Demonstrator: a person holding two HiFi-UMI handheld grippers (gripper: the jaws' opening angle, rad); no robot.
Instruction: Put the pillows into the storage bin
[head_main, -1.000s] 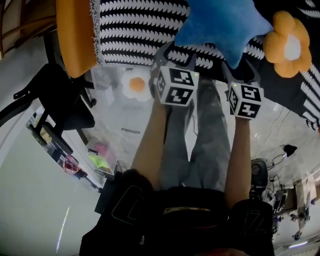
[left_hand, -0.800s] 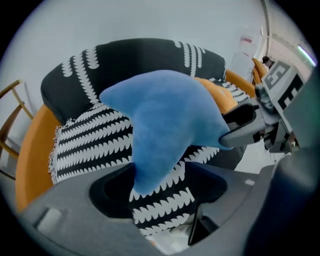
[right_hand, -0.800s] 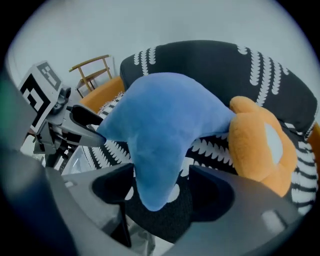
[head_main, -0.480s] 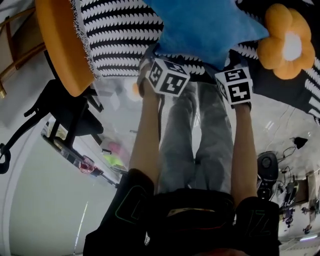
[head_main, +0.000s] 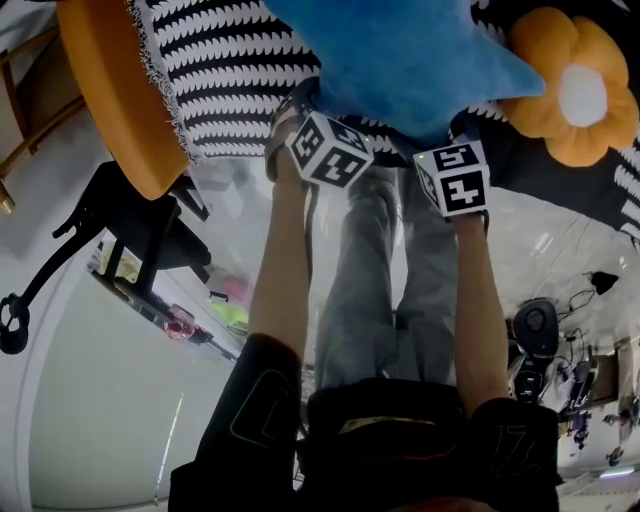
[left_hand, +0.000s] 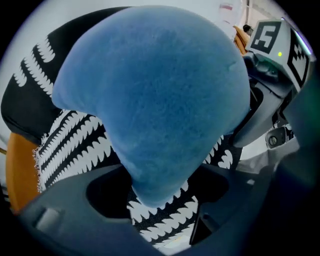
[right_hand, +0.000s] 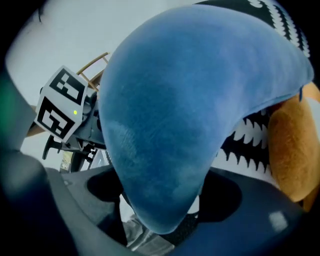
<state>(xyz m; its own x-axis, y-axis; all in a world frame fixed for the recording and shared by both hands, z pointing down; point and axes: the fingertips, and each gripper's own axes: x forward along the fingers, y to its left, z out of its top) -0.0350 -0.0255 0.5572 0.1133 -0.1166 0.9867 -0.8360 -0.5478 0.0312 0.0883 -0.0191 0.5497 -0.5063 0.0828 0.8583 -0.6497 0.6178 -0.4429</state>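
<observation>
Left claw (left_hand: 161, 197) and right claw (right_hand: 159, 212), jaws just opened and spread wide, each straddle a corner of the blue pillow (head_main: 400, 50). They are probably releasing it onto the striped cushion (head_main: 230, 70). I cannot make out a bin.

A pale, glossy floor (head_main: 90, 400) fills the view, with a thin streak of reflected light on it. Left of the left gripper (head_main: 300, 120) stands a black office chair (head_main: 130, 225), and farther left a wooden frame (head_main: 30, 110). Behind it lie pink and green items (head_main: 228, 305). Behind the right gripper (head_main: 450, 160), off to its right, a round black device (head_main: 535, 330) sits among loose cables (head_main: 575, 300).
</observation>
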